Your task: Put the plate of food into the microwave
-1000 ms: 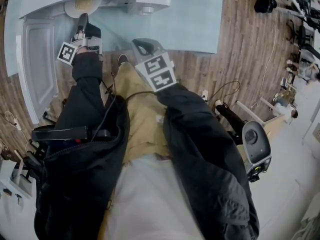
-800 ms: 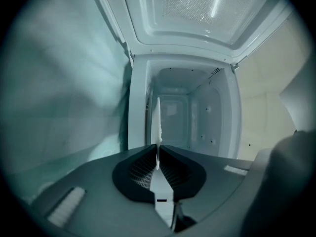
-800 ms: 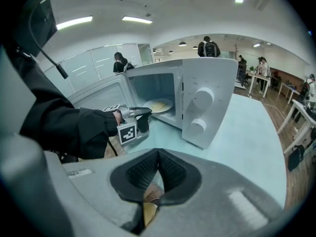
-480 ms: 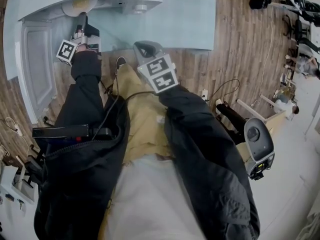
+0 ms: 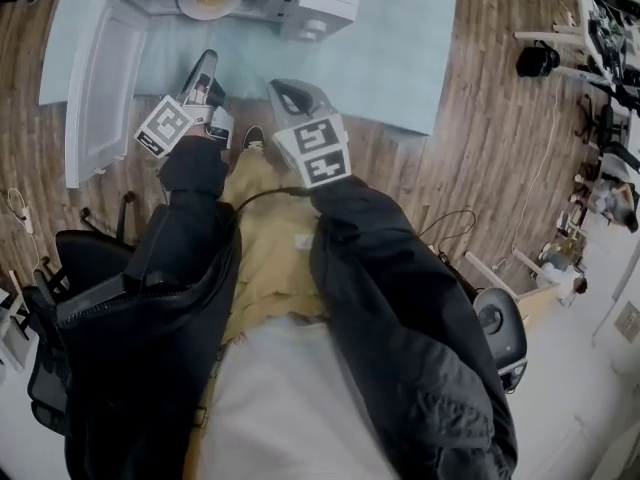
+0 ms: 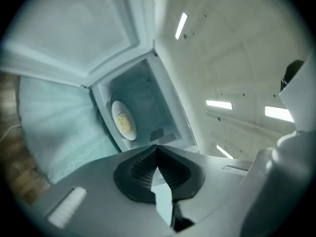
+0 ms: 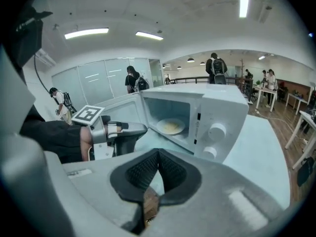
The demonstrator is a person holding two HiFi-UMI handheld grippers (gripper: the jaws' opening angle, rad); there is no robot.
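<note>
The left gripper (image 6: 157, 149) has drawn back out of the boxy white microwave oven (image 7: 224, 107), jaws closed on nothing, leaving the round white plate of yellow food (image 6: 123, 120) inside, ahead of it. The right gripper (image 7: 158, 154) is likewise pinched together and empty. The placing looks done, with only the open white door (image 5: 100, 88) to its left still to be swung to.

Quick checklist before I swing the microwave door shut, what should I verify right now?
1. Plate of food sits inside the microwave: ok.
2. Left tongs shut, holding nothing: ok.
3. Right tongs shut, holding nothing: ok.
4. Both tongs outside the cavity: ok.
5. Door swing path clear: not ok, the left tongs sit between door and opening.
6. Plate centred on the turntable: cannot tell.
</note>
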